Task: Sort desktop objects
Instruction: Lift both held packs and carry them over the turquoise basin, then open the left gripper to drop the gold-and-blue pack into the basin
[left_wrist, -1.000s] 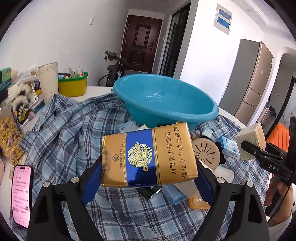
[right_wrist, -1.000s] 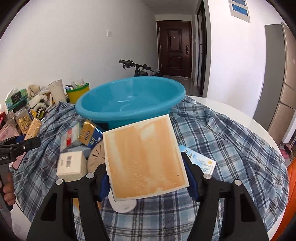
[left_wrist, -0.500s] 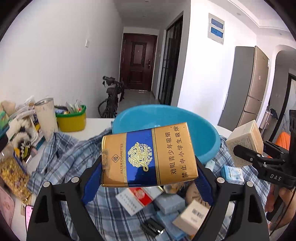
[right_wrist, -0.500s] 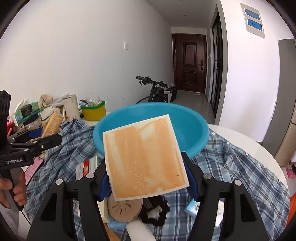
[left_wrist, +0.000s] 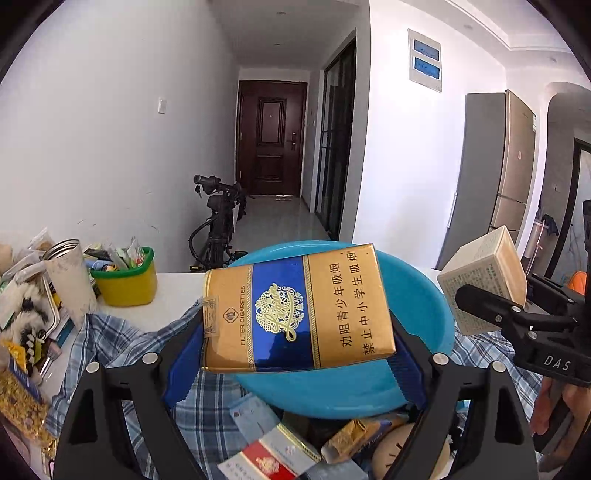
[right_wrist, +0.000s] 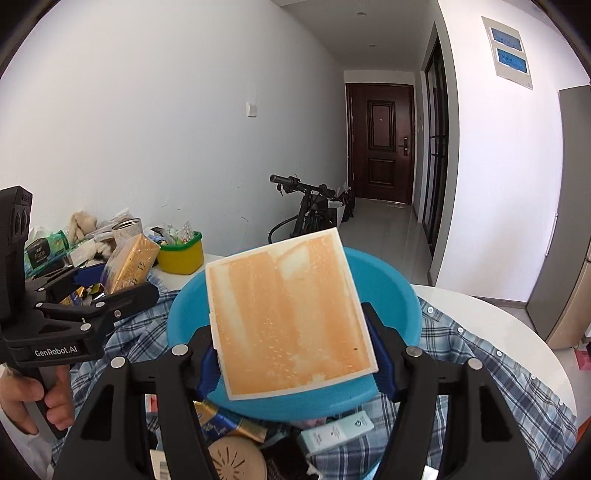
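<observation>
Both claws risen above blue basin (left_wrist: 424, 314), left claw (left_wrist: 295, 354) gripping cigarette pack (left_wrist: 295, 310), right claw (right_wrist: 291, 365) gripping orange-faced box (right_wrist: 288, 317)

Left gripper (left_wrist: 295, 363): has risen with its gold pack (left_wrist: 297, 310); the pack, earlier framed low against the plaid cloth (left_wrist: 122, 343), now sits in front of the basin (left_wrist: 421, 314) rim.
Right gripper (right_wrist: 293, 354): has lifted too; its orange box (right_wrist: 291, 314) now covers the basin's bowl (before, it hung below the rim).
View: more wall, door (left_wrist: 271, 138) and ceiling show in both cameras; the phone seen at lower left 1 second ago has left the frame.
Clutter: the small packs (left_wrist: 269, 454) have slid to the bottom edge.
</observation>
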